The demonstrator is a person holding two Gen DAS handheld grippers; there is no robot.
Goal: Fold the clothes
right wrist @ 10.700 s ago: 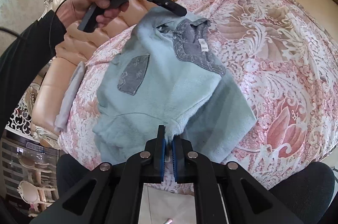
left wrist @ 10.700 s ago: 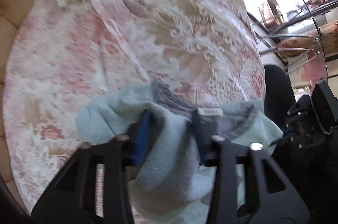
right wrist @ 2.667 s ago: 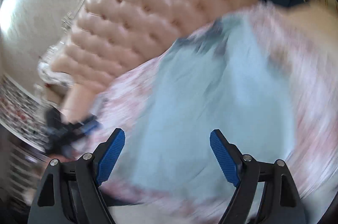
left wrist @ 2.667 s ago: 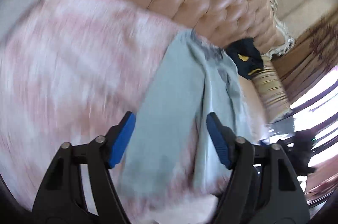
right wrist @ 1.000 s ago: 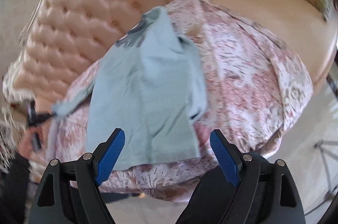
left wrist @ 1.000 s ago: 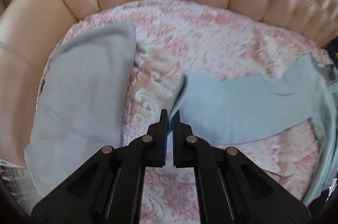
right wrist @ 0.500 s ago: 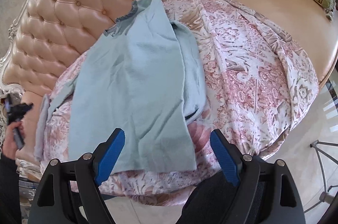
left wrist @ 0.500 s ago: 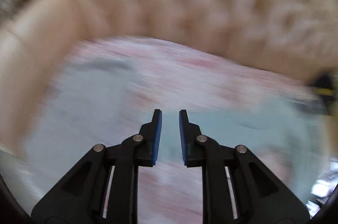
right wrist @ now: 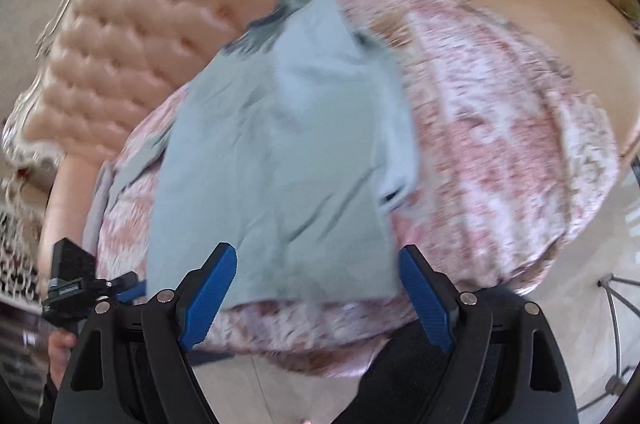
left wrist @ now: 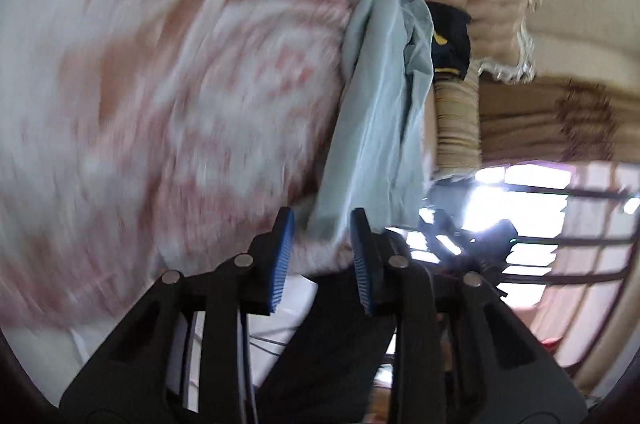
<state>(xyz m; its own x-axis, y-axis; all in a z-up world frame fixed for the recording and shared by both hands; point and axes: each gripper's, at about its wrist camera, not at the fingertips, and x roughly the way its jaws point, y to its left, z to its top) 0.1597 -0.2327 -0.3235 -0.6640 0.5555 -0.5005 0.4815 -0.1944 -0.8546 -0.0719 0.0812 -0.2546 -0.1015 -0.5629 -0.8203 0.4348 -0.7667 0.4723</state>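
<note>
Right wrist view: right gripper (right wrist: pixel 316 288) fills the bottom of the frame, blue pads wide apart, nothing between them. Just past them, centre frame, the light blue shirt (right wrist: pixel 276 151) lies flat on the pink floral cover (right wrist: pixel 492 143), hem near the front edge; grey collar at upper centre, toward the tufted sofa back (right wrist: pixel 132 35). Frame is motion-blurred, so shirt detail is soft. Lower left: the left gripper (right wrist: pixel 120 286) shows only partly; a hand below it is cut off by the right gripper body.

Left wrist view: heavy blur. Left gripper (left wrist: pixel 322 248) pads stand apart with a moderate gap. Shirt's (left wrist: pixel 372 111) lower corner sits in line with that gap; contact can't be judged. A dark garment (left wrist: pixel 448 39) with yellow marks lies beyond, upper right.
</note>
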